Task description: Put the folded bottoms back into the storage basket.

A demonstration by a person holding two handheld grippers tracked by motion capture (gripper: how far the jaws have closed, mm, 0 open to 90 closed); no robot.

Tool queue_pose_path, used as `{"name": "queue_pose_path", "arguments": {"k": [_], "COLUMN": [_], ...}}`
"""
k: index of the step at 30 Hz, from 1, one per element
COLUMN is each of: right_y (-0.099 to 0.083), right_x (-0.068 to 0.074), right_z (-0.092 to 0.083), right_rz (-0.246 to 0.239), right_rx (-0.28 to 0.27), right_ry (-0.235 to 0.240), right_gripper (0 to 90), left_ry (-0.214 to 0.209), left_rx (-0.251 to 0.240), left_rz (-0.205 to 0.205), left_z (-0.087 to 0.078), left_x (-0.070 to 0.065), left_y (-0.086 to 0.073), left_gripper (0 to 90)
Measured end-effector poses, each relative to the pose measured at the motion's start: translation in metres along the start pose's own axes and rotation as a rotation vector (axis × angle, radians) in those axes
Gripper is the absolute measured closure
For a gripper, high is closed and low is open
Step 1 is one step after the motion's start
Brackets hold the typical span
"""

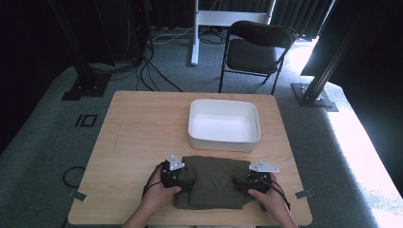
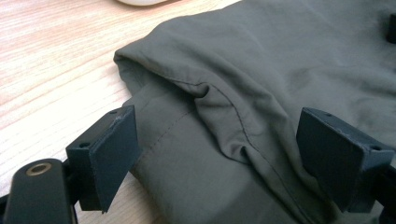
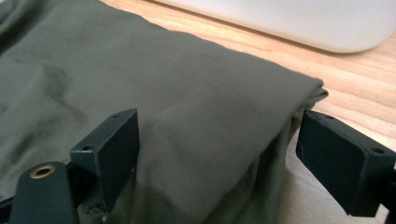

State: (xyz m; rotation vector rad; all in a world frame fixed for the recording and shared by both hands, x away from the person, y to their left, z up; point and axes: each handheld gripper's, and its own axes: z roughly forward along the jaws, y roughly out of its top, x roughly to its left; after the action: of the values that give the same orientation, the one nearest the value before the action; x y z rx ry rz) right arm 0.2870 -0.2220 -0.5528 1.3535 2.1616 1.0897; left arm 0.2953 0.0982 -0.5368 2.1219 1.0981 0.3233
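A folded dark olive cloth [image 1: 211, 183] lies flat near the front edge of the wooden table [image 1: 138, 137]. My left gripper [image 1: 186, 183] sits low at the cloth's left end. Its jaws stand wide apart in the left gripper view [image 2: 224, 158], with the folded edge and a seam of the cloth [image 2: 261, 84] between them. My right gripper [image 1: 240, 183] sits at the cloth's right end. In the right gripper view [image 3: 219, 154] one jaw rests over the cloth [image 3: 187, 93] and the other stands just off its edge above bare wood. Neither pair of pads presses the fabric.
An empty white rectangular tub [image 1: 223, 124] stands just behind the cloth, and its rim [image 3: 299, 23] is close ahead of the right gripper. A black folding chair [image 1: 254, 47] stands beyond the table's far edge. Cables lie on the carpet at the left.
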Motion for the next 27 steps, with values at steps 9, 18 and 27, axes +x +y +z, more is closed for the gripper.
{"name": "queue_pose_path", "arguments": {"k": [9, 18, 27], "right_y": [-0.003, -0.004, -0.004], "right_x": [0.0, 0.001, 0.005], "right_z": [0.004, 0.006, 0.008], "right_rz": [0.02, -0.011, -0.019], "right_rx": [0.034, 0.03, 0.031], "right_ry": [0.023, 0.011, 0.013], "right_gripper": [13.3, 13.0, 13.7], "left_ry": [0.022, 0.038, 0.06], "left_rx": [0.019, -0.034, -0.046], "left_rz": [-0.01, 0.018, 0.003], "left_z": [0.008, 0.016, 0.019], "left_x": [0.0, -0.002, -0.005], "left_y": [-0.003, -0.009, -0.009], "left_gripper": [15.1, 12.3, 11.1]}}
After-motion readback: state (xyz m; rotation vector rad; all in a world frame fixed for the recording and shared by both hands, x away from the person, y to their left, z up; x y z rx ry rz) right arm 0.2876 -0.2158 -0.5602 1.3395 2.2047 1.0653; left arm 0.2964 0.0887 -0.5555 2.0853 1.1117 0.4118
